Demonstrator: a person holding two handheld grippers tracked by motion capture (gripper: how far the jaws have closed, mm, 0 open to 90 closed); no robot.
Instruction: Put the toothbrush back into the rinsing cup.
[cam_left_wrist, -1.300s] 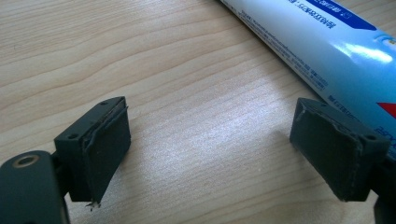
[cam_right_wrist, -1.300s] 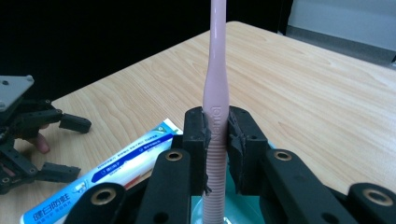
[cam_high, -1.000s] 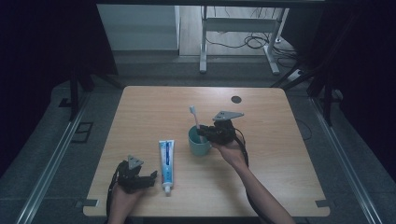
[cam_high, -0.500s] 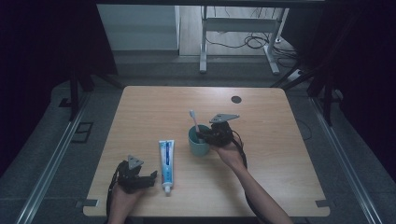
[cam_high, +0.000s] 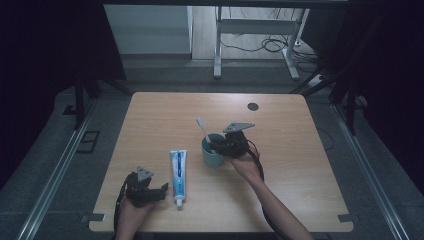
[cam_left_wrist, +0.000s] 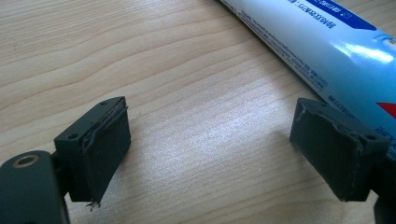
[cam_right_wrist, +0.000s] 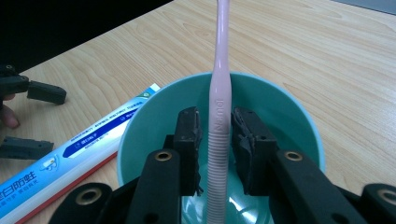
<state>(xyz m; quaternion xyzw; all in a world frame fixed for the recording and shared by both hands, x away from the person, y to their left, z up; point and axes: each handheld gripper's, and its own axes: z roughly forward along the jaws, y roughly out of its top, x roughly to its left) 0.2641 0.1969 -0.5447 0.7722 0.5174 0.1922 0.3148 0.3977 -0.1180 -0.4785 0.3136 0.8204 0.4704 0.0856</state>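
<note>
Work in hand: I read this as dropping the pale pink plastic toothbrush (cam_right_wrist: 219, 107) into the teal round cup (cam_right_wrist: 299, 116); the handle already stands inside the cup.
Right gripper (cam_right_wrist: 217, 140): my jaws straddle the toothbrush handle just above the cup's rim. They have just been opening; a sliver of gap shows on each side of the handle, so I judge the pads no longer press on it.
Key relation: the toothbrush's long axis runs nearly upright, dead centre between the right jaws, head end up and leaning away from the gripper. Any withdrawal has to go back along the jaws' own line, or a pad will drag the handle and tip the cup.
Left gripper (cam_left_wrist: 210, 149): jaws stand wide with bare wooden table (cam_left_wrist: 187, 60) between them, resting low. The white-and-blue toothpaste tube (cam_left_wrist: 327, 51) lies just beyond its far jaw, close to it; whether they touch I cannot tell.
Nearer hand: the right one for the toothbrush, the left one for the tube.
High view adds: the cup (cam_high: 212, 156) sits mid-table, the brush head (cam_high: 201, 123) sticking up over its rim; the tube (cam_high: 177, 169) lies flat between cup and left gripper (cam_high: 147, 189), cap toward me.
Right gripper view adds: the gap at the pads, which the high view is too small to show.
</note>
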